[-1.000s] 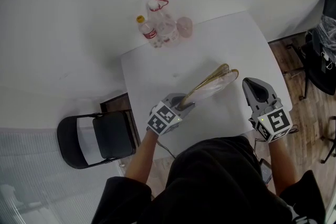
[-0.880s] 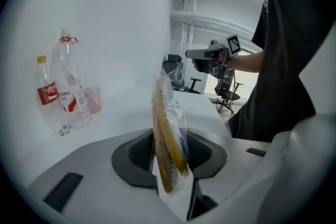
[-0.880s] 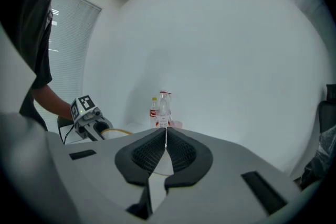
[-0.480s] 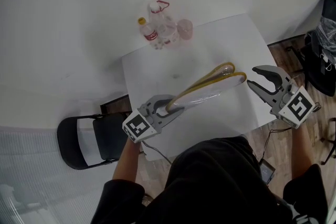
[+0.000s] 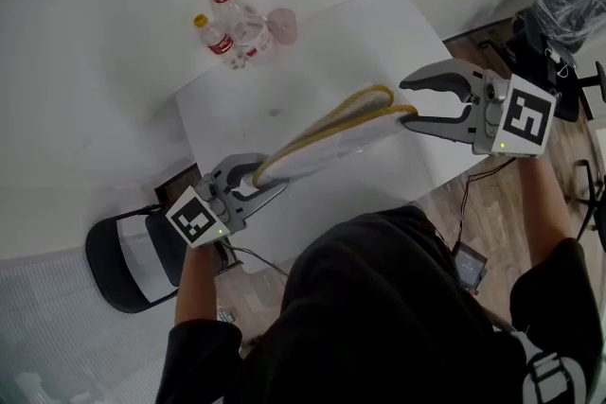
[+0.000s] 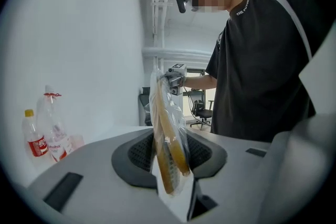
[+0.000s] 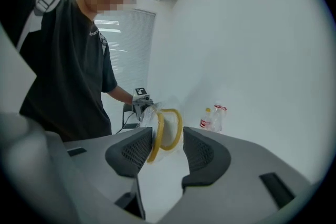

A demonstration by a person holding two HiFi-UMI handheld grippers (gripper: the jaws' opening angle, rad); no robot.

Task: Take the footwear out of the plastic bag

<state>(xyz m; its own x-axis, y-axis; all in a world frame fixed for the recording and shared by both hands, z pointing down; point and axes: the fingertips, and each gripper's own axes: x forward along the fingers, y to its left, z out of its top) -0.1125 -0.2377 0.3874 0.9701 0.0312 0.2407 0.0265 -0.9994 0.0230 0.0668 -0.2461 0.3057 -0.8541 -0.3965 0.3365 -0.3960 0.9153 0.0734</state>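
My left fingers (image 6: 134,157) pinch the clear plastic bag (image 5: 322,142) — yellow slippers (image 5: 365,97) inside. My right fingers (image 7: 202,157) have just been opening, its tip loose between them.

In the head view, the person's dark shirt (image 5: 379,307) covers the near edge of the white bench (image 5: 322,52). The near end of the plastic bag (image 5: 322,145) disappears between the jaws of the left gripper (image 5: 270,177). The cloudy plastic blurs the footwear (image 5: 365,97) inside, so only its yellow rims can be made out. Labels on the bottles (image 5: 222,38) are too small to read. A folding chair (image 5: 118,265) is partly covered by that gripper, and an office chair (image 5: 535,52) is cut off at the right edge.
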